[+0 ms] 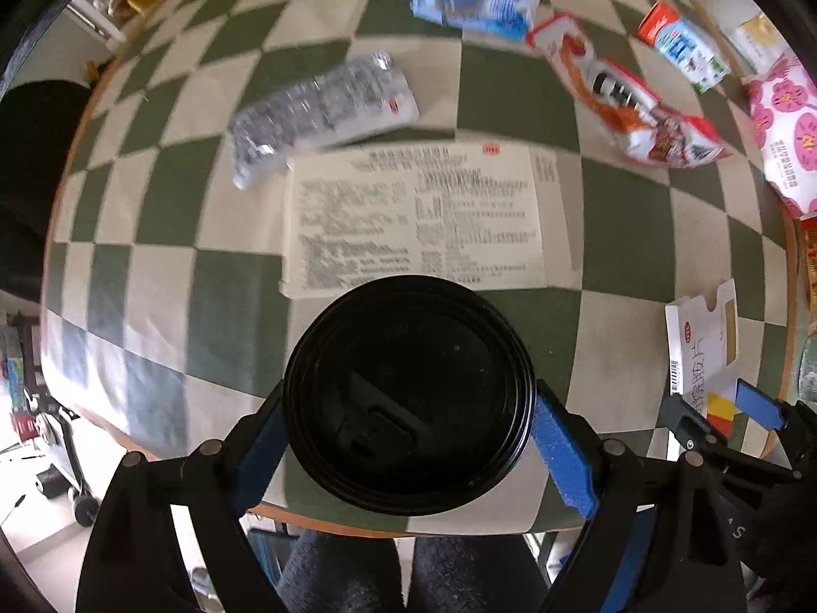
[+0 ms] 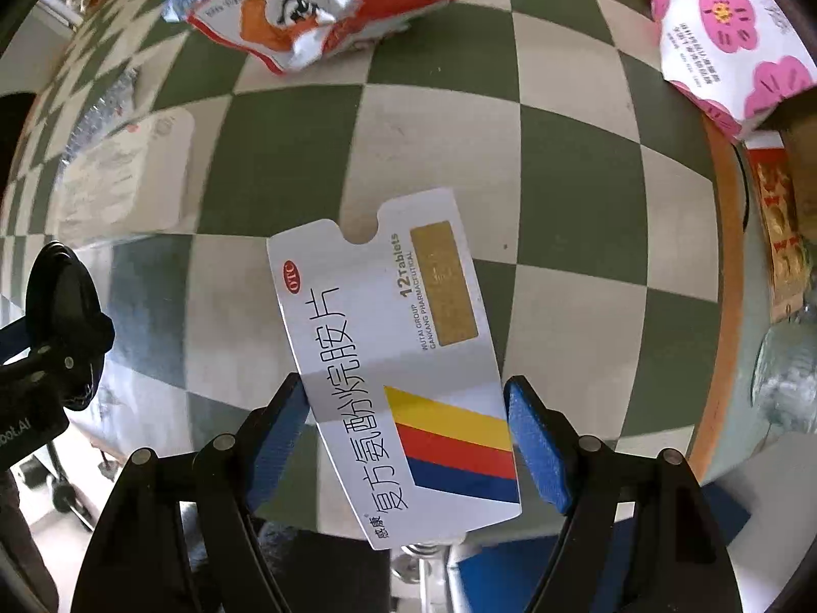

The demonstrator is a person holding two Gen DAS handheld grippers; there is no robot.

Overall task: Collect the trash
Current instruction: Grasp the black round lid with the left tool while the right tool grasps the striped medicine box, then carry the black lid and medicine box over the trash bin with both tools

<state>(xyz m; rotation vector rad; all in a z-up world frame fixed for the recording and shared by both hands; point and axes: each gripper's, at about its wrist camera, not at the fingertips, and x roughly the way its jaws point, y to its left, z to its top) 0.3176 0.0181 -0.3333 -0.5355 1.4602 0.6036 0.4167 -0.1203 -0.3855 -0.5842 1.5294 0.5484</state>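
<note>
Cardboard of the flattened tablet box (image 2: 403, 373), between my right gripper (image 2: 408, 447) pads, is light and bends, so I grip its long edges, while my left gripper (image 1: 408, 439) clamps the black lid (image 1: 408, 393).

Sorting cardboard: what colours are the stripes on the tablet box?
Yellow, red, blue on the tablet box; right wrist view.

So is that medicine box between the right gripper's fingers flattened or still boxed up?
Flattened, it seems: the medicine box shows one flat printed face and a thumb notch at its far end. Whether it is empty cannot be told.
</note>
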